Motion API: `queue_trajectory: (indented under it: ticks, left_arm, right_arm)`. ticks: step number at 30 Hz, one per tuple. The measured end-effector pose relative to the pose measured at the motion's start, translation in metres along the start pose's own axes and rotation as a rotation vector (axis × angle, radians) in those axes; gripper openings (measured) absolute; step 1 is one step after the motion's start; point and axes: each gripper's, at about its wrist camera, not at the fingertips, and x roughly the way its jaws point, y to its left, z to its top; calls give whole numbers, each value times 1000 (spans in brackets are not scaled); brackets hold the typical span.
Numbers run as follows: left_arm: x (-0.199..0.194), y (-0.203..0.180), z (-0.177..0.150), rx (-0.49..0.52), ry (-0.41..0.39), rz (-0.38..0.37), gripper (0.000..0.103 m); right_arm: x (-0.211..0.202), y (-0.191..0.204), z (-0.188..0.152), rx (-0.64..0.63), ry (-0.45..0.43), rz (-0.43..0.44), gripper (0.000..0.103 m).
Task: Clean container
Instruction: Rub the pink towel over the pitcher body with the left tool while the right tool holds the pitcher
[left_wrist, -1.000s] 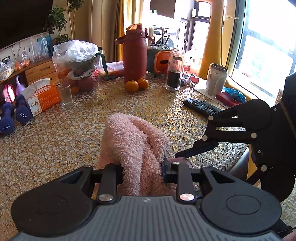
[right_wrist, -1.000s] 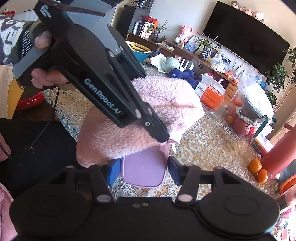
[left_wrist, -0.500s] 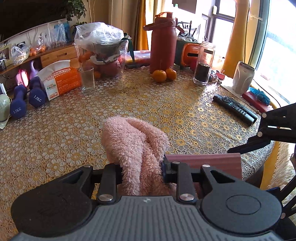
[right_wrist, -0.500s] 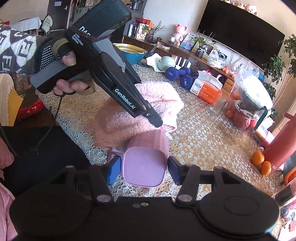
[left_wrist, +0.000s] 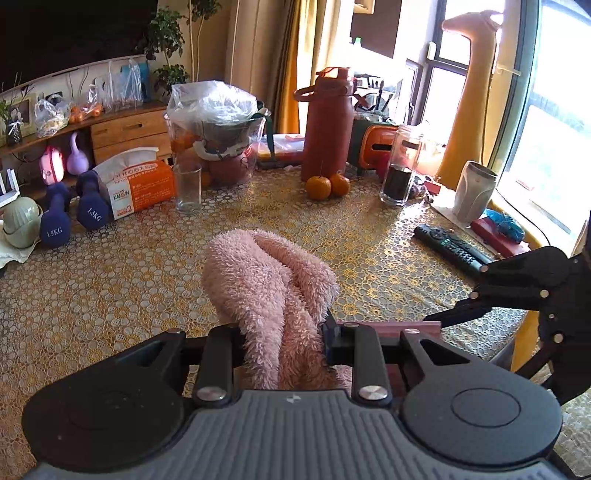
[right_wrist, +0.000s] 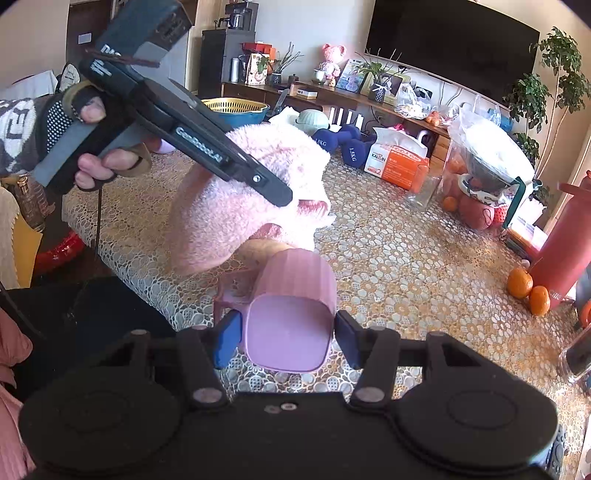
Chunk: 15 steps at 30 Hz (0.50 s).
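On our left, the left gripper (left_wrist: 284, 343) is clamped on the fluffy pink cloth (left_wrist: 266, 288), which bulges up between its jaws above the lace-covered table (left_wrist: 110, 288). From the right wrist view the cloth hangs in a fat bundle just above the pink container (right_wrist: 291, 317), apparently touching its far rim.

Moving right, the right gripper (right_wrist: 286, 339) has the container pinched by its side walls, base toward us, mouth pointing away, held over the near table edge.

Here's our worry: the grip sits on smooth tapered walls, so a hard push with the cloth could twist the container or pop it out, and it would drop at the edge. The bundle also looks too bulky for the mouth; it may only skim the rim.
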Motion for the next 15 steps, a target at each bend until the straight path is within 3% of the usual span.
queue_trajectory:
  ticks: [6,15]
  left_arm:
    - [-16,-35,2,59,-37,-49,27]
    - [11,-75,-9,191,1,-60,27]
  right_arm:
    - [-1,1,0,10,1,-4,54]
    - [-2,1,0,29,0,-7,54]
